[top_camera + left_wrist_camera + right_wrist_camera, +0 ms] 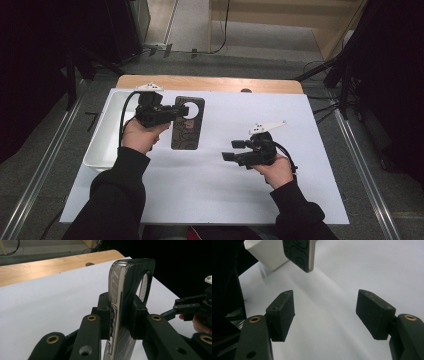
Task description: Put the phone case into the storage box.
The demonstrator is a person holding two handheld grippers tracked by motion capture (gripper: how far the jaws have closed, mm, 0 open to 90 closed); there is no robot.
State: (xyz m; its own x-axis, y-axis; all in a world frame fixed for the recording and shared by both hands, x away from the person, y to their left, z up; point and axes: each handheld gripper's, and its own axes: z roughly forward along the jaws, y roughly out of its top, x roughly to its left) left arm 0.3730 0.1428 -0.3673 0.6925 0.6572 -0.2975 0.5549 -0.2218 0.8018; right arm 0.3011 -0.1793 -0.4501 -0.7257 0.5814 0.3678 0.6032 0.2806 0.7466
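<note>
Left hand-held gripper (122,315) clamps a phone case (130,297) by its edges; right hand-held gripper (325,315) gapes empty, so the case may slip to the counter (225,190).

No text, label, brand, number or sign can be read anywhere. The phone case (187,123) bears a curling line pattern on its dark back, and a small pale patch near its middle is too small and blurred to tell whether it carries writing.
</note>
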